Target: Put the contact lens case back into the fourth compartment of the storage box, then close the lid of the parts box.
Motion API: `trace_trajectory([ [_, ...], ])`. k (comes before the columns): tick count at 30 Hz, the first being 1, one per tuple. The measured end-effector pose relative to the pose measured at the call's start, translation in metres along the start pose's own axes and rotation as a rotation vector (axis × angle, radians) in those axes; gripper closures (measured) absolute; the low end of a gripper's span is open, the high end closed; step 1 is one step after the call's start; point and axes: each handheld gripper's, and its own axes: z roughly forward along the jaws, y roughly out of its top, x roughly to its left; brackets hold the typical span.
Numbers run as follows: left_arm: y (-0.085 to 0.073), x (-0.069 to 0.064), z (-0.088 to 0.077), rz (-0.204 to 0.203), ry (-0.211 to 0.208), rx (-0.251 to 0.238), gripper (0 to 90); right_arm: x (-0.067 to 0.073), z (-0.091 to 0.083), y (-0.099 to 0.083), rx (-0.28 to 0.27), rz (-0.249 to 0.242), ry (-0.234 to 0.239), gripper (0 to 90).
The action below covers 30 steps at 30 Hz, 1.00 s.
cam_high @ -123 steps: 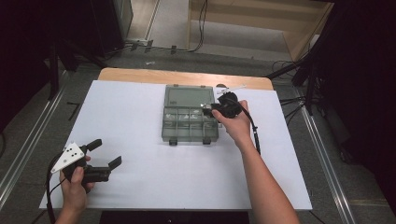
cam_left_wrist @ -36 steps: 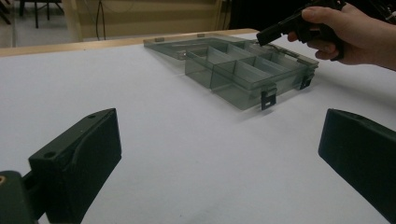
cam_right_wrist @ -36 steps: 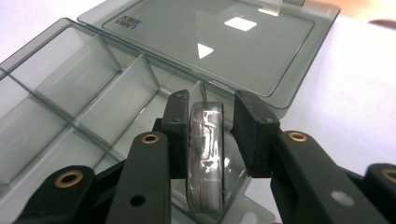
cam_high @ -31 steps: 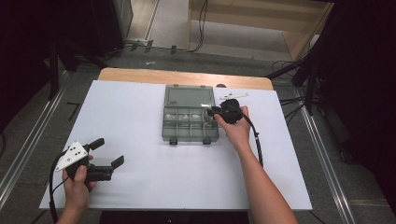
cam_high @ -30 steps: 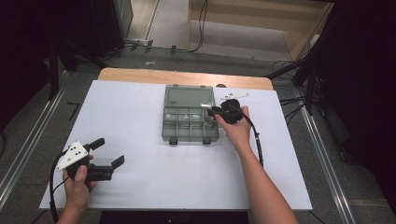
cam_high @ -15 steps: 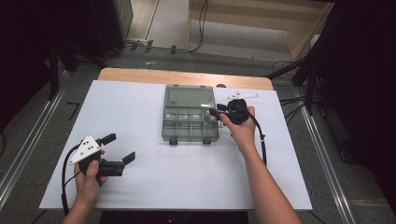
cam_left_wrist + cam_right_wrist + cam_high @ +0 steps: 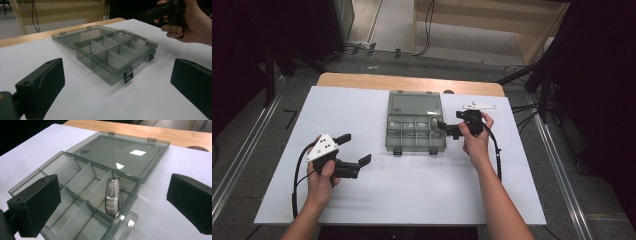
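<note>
Right gripper view looks past wide-apart jaws, just opened with nothing between them, at a small clear plastic piece (image 7: pixel 112 197) standing on edge in a corner compartment of the open grey organizer box (image 7: pixel 75 173). High view: right hand-held gripper (image 7: pixel 443 127) beside the box's right edge; left hand-held gripper (image 7: pixel 357 149), jaws apart and empty, well left on the white counter (image 7: pixel 412 190).

A white sheet (image 7: pixel 412 200) covers the light wooden table (image 7: pixel 362 80). Beyond its far edge, black cables (image 7: pixel 429 20) cross the grey floor (image 7: pixel 392 20). Both sides are dark.
</note>
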Motion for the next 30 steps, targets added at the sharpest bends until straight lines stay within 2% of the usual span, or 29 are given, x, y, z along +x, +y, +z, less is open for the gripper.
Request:
trace_trajectory([
  [4, 0.004, 0.001, 0.009, -0.002, -0.007, -0.005, 0.0, -0.001, -0.002, -0.003, -0.01, -0.005, -0.006, 0.0],
  [10, 0.008, 0.004, 0.021, -0.019, -0.012, -0.001, 0.0, -0.004, -0.006, -0.009, -0.027, 0.016, 0.0, 0.0],
  [14, 0.011, 0.004, 0.028, -0.008, -0.016, 0.008, 0.0, -0.006, -0.008, -0.012, -0.028, 0.023, 0.002, 0.0],
  [24, 0.02, 0.007, 0.046, -0.027, -0.03, 0.006, 0.0, -0.007, -0.014, -0.012, -0.044, 0.02, 0.008, 0.0],
  [30, 0.025, 0.013, 0.058, -0.036, -0.036, 0.007, 0.0, -0.013, -0.017, -0.01, -0.057, 0.04, 0.008, 0.0],
])
